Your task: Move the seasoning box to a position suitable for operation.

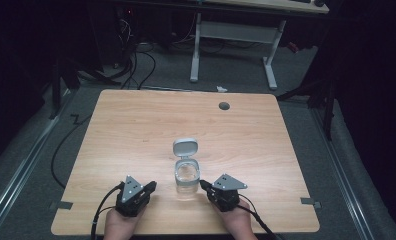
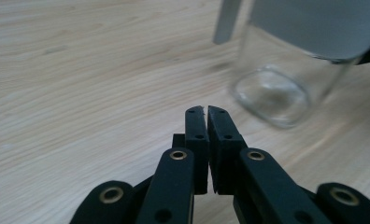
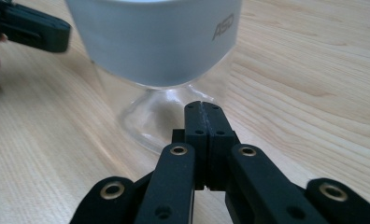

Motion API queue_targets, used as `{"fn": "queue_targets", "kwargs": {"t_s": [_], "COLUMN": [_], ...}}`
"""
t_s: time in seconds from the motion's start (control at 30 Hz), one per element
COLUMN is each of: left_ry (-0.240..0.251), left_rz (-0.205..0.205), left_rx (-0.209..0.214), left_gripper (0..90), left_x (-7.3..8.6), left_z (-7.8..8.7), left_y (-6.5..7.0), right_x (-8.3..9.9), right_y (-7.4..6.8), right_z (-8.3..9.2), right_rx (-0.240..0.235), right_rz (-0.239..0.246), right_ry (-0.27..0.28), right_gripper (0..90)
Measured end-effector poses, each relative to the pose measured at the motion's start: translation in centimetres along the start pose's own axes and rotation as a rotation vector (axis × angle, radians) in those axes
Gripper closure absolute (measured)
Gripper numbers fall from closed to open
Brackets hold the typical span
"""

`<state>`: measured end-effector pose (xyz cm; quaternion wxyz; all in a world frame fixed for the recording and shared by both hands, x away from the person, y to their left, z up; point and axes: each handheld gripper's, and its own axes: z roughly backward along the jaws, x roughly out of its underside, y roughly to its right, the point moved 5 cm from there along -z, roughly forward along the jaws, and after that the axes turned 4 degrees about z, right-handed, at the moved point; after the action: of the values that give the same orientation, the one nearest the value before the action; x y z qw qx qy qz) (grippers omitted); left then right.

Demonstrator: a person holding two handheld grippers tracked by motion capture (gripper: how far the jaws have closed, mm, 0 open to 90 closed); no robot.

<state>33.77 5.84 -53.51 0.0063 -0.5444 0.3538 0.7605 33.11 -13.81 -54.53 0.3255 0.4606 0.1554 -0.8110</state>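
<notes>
A clear glass jar [image 1: 187,178] with a grey collar stands near the table's front middle, its grey flip lid [image 1: 185,148] swung open and standing up behind it. In the left gripper view the jar [image 2: 286,79] sits ahead and to the right of my left gripper [image 2: 205,109], whose jaws are pressed together on nothing. My right gripper [image 3: 205,105] is shut too, its tips close to the jar's glass base [image 3: 164,114]. From above, the left gripper [image 1: 151,186] lies left of the jar and the right gripper [image 1: 204,184] just right of it.
The wooden table [image 1: 136,125] has a round grey cable hole [image 1: 224,105] at the far right. Cables trail from both grippers over the front edge. Another desk's white legs [image 1: 271,65] stand on the floor beyond.
</notes>
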Motion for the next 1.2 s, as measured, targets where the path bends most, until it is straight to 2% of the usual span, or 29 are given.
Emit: {"fn": "queue_targets", "kwargs": {"t_s": [0.23, 0.33, 0.5, 0.67, 0.87, 0.93, 1.03, 1.2], "left_ry": [-0.031, -0.051, -0.053, -0.054, -0.054, -0.050, -0.051, -0.064], "left_rz": [-0.008, 0.004, -0.024, -0.027, -0.027, -0.012, -0.013, -0.002], "left_rx": [0.032, 0.044, 0.035, 0.051, 0.051, 0.053, 0.059, 0.087], "left_gripper": [87.2, 86.1, 90.0, 90.0, 90.0, 90.0, 90.0, 90.0], "left_x": [1.1, 1.7, 1.9, 2.0, 2.2, 2.1, 2.2, 2.5], "left_z": [-0.3, -0.8, -1.9, -2.3, -2.1, -1.6, -1.2, -0.7], "left_y": [1.3, 1.8, 2.4, 2.9, 2.8, 2.8, 2.9, 3.6], "right_x": [0.0, 0.1, 0.2, 0.3, 0.2, 0.1, 0.0, -0.6], "right_y": [-0.6, -0.5, -0.2, 0.2, 0.5, 0.7, 0.9, 2.3], "right_z": [-0.3, -0.3, -0.2, 0.0, 0.2, 0.3, 0.3, 0.1], "right_rx": [-0.015, -0.013, -0.002, 0.005, 0.010, 0.008, 0.009, 0.029], "right_rz": [0.007, 0.010, 0.000, -0.007, -0.014, -0.021, -0.028, -0.094], "right_ry": [-0.005, -0.006, -0.003, -0.001, 0.006, 0.012, 0.018, 0.023], "right_gripper": [89.9, 89.8, 89.8, 89.8, 89.8, 89.8, 89.9, 90.0]}}
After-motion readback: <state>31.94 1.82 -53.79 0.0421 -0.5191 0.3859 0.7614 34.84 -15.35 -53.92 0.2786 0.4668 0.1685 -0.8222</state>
